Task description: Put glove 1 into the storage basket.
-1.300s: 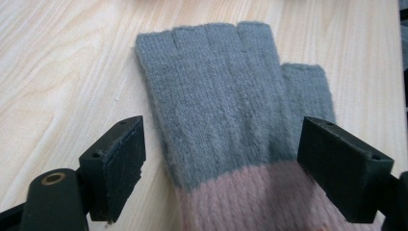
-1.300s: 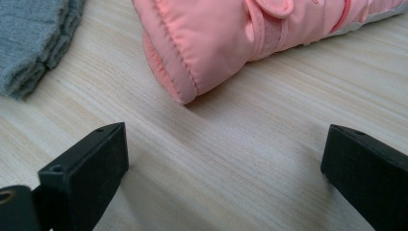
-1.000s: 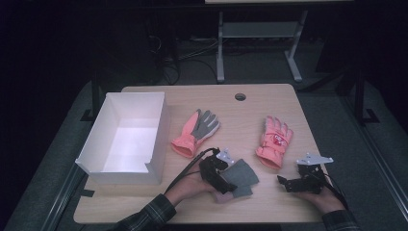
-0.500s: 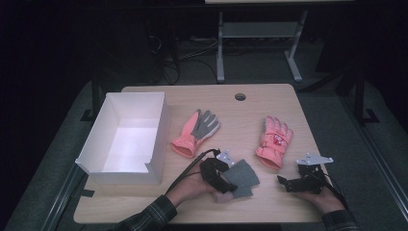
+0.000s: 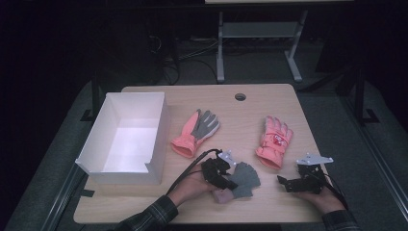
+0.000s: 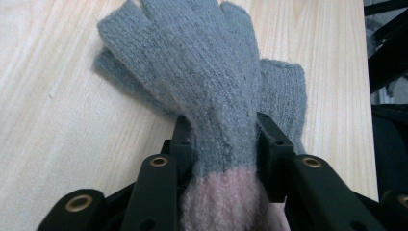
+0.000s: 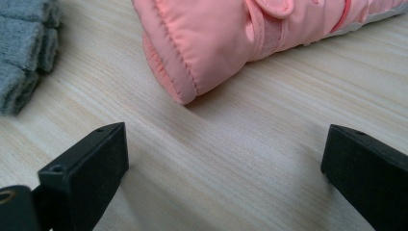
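On the wooden table (image 5: pixel 269 98), the largest thing is the white box (image 5: pixel 96 149), standing open at the left side with its long walls running away from the person. To its right, near the table's middle, lies a pink glove (image 5: pixel 195 134) with a grey palm turned up, fingers pointing away toward the far edge. A second pink glove (image 5: pixel 274 142) lies further right, back side up, its cuff toward the person; in the right gripper view that cuff (image 7: pixel 192 43) sits just ahead of the jaws, apart from them.

Between the two pink gloves and closer to the near edge lies the grey glove (image 5: pixel 244 179), a knitted fingerless one with a pale pink cuff. It rests flat on the wood with another grey layer showing beneath it in the left gripper view. The left gripper (image 5: pixel 219 173) has its jaws closed in on this glove (image 6: pixel 216 96) at the wrist, just above the pink cuff, one jaw pressing each side of the knit.

The right gripper (image 5: pixel 300 183) sits near the table's front right corner, low over bare wood, its jaws spread wide with nothing between them. The grey glove's fingertips (image 7: pixel 24 43) show at the left of its view.
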